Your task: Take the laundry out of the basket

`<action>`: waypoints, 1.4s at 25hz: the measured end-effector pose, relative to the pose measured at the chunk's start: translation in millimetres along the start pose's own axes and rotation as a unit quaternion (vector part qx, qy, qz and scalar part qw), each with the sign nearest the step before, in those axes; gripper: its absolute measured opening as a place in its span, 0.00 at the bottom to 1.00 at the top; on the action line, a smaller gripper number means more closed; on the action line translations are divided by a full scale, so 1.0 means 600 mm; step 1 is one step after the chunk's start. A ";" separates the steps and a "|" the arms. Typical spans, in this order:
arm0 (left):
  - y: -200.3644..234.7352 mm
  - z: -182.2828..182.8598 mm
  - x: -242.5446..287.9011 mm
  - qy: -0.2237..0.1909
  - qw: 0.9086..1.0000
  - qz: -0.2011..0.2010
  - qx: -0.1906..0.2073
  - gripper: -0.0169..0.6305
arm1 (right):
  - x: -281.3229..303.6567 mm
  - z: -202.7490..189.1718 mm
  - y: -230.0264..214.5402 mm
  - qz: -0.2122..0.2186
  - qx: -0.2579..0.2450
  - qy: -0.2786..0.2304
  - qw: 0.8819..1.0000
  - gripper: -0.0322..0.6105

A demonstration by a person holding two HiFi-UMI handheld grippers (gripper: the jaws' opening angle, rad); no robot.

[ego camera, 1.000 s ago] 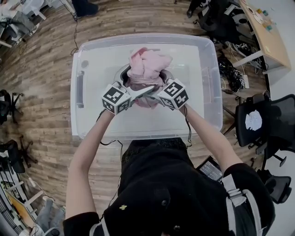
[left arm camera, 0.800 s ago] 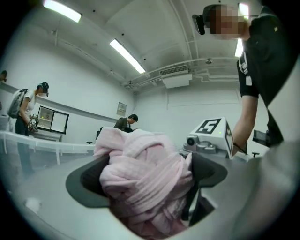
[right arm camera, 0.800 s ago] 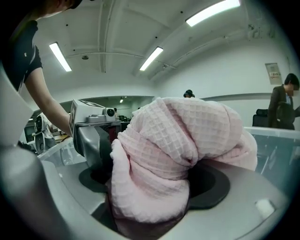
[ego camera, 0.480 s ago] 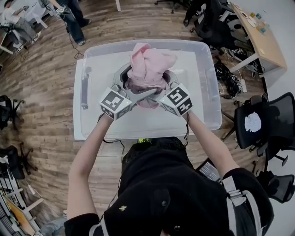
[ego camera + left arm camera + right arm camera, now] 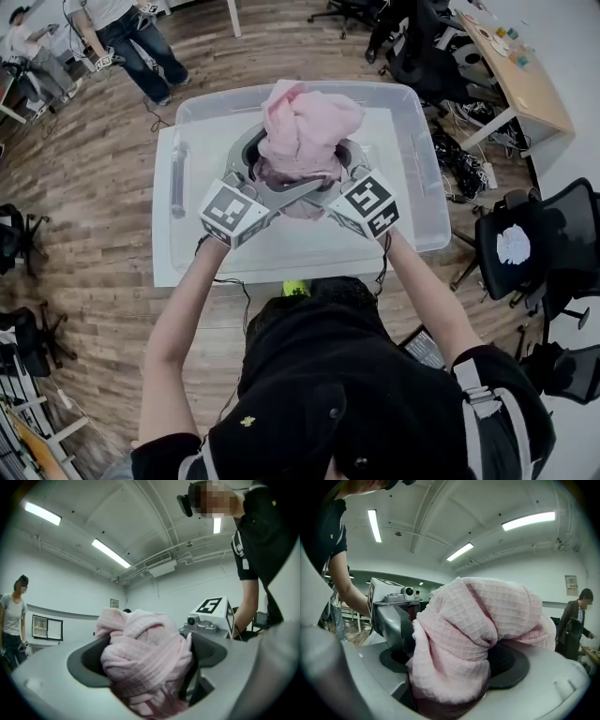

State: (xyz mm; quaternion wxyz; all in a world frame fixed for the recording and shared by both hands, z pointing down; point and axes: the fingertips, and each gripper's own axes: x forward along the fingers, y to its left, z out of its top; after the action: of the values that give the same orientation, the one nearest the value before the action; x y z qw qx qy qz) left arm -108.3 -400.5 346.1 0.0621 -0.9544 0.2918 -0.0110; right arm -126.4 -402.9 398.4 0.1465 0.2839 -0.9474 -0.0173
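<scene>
A pink waffle-weave bundle of laundry hangs above the clear plastic basket, gripped from both sides. My left gripper is shut on its left side, and my right gripper is shut on its right side. In the left gripper view the pink cloth fills the gap between the grey jaws, and the right gripper's marker cube shows behind it. The right gripper view has the bundle bulging over the dark pads. The left gripper presses in from the left there.
The basket's pale floor shows below the bundle. Two people stand at the upper left on the wooden floor. A black office chair and a desk with cables are to the right.
Both grippers have risen with the pink bundle held between them, so it sits higher above the basket. The standing people have come into view at the upper left.
</scene>
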 end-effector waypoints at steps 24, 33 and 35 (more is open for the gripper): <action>-0.077 0.101 -0.028 -0.033 0.999 0.014 0.032 0.84 | -0.090 0.078 0.045 -0.031 -0.027 -0.040 0.998 0.78; -0.132 0.165 -0.051 -0.027 0.997 0.047 0.061 0.83 | -0.147 0.130 0.081 -0.014 -0.052 -0.084 0.995 0.78; -0.152 0.176 -0.054 -0.025 0.996 0.057 0.064 0.83 | -0.168 0.136 0.092 -0.005 -0.055 -0.089 0.995 0.78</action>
State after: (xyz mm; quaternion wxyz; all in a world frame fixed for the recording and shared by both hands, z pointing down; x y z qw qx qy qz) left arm -78.2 -295.5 253.0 0.1314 -0.9303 0.3424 -0.0021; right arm -98.9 -305.8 299.5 0.0773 0.2771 -0.9530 -0.0950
